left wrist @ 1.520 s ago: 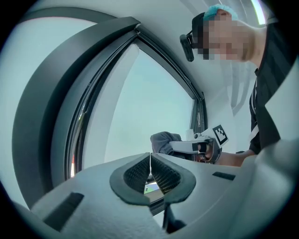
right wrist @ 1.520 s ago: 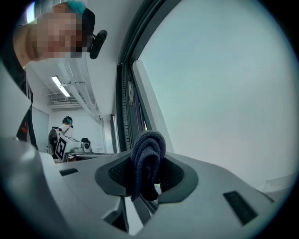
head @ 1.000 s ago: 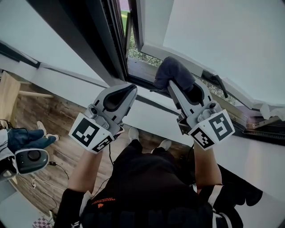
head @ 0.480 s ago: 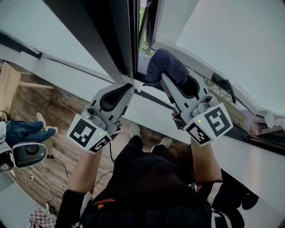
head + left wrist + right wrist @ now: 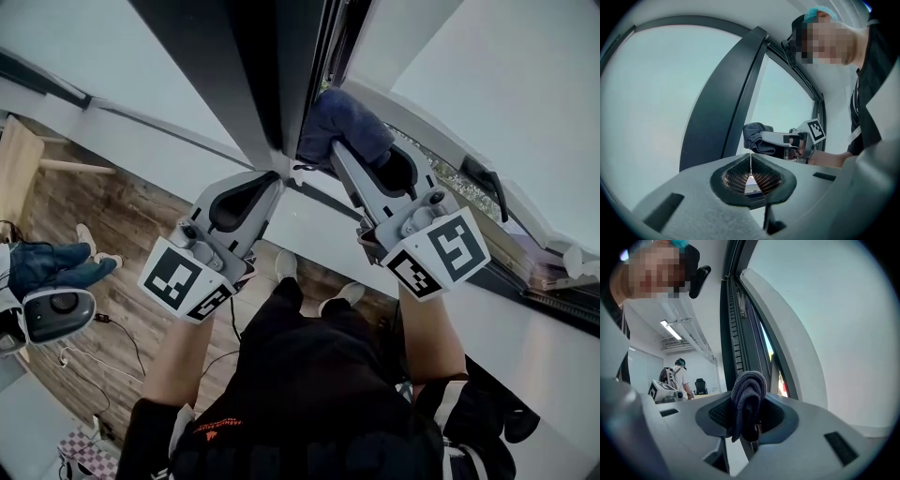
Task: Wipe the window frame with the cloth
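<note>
A dark blue-grey cloth (image 5: 345,129) is bunched in my right gripper (image 5: 330,155), which is shut on it. The cloth rests against the lower window frame, right beside the dark upright frame post (image 5: 267,89). In the right gripper view the cloth (image 5: 748,397) hangs folded between the jaws, with the frame's dark channels (image 5: 736,333) straight ahead. My left gripper (image 5: 273,178) is shut and holds nothing; its tips sit just under the foot of the post. From the left gripper view, the cloth (image 5: 753,136) shows to the right of the post (image 5: 726,103).
A black window handle (image 5: 483,178) sticks out of the open sash on the right. Below lie a wooden floor (image 5: 112,234), a grey device (image 5: 56,314) and another person's legs (image 5: 47,265) at the left. A person (image 5: 677,376) stands far back in the room.
My right gripper has slid the cloth left along the lower frame until it meets the dark post. The left gripper has kept its place near the post's foot.
</note>
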Action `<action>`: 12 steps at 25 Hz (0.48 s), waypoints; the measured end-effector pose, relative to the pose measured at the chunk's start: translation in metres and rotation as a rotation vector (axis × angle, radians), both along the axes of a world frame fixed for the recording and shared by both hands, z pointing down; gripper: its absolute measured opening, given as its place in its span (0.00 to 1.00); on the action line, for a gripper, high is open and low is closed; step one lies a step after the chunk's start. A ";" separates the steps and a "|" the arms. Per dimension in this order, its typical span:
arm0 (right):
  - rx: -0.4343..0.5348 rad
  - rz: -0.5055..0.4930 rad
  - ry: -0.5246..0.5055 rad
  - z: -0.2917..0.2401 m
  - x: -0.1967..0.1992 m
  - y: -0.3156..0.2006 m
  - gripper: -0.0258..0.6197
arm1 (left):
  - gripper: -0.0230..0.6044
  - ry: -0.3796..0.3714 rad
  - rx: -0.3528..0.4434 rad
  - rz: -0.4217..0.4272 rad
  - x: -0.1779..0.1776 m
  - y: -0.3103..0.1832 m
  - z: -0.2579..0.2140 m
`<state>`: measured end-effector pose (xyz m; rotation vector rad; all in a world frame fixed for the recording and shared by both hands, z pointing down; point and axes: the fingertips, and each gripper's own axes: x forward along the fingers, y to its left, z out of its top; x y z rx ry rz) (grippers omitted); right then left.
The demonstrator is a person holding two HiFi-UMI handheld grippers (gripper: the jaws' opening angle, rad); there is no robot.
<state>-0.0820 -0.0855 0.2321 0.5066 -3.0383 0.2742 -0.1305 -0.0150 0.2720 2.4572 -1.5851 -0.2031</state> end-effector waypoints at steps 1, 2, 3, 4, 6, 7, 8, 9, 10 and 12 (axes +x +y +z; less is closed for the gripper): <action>0.003 -0.002 0.002 0.000 -0.005 0.000 0.24 | 0.07 0.003 -0.003 -0.001 -0.002 0.001 0.001; 0.007 -0.002 0.003 0.000 -0.009 0.000 0.24 | 0.07 0.005 -0.006 -0.001 -0.004 0.001 0.002; 0.011 -0.002 0.002 0.000 -0.012 -0.001 0.24 | 0.07 0.007 -0.008 -0.002 -0.004 0.002 0.003; 0.014 0.000 0.002 0.000 -0.013 -0.001 0.24 | 0.07 0.008 -0.011 -0.002 -0.004 0.002 0.004; 0.015 0.003 0.000 0.001 -0.014 -0.003 0.24 | 0.07 0.011 -0.013 -0.003 -0.002 0.003 0.006; 0.015 0.005 0.000 0.002 -0.015 -0.003 0.24 | 0.07 0.012 -0.014 -0.003 -0.003 0.004 0.007; 0.013 0.005 0.000 0.003 -0.016 -0.003 0.24 | 0.07 0.014 -0.016 -0.003 -0.003 0.005 0.008; 0.011 0.005 0.000 0.004 -0.017 -0.002 0.24 | 0.07 0.015 -0.018 -0.003 -0.004 0.007 0.009; 0.008 0.005 0.000 0.006 -0.018 -0.002 0.24 | 0.07 0.016 -0.022 -0.003 -0.005 0.008 0.011; -0.002 0.005 0.002 0.011 -0.019 -0.001 0.23 | 0.07 0.019 -0.031 -0.003 -0.004 0.009 0.015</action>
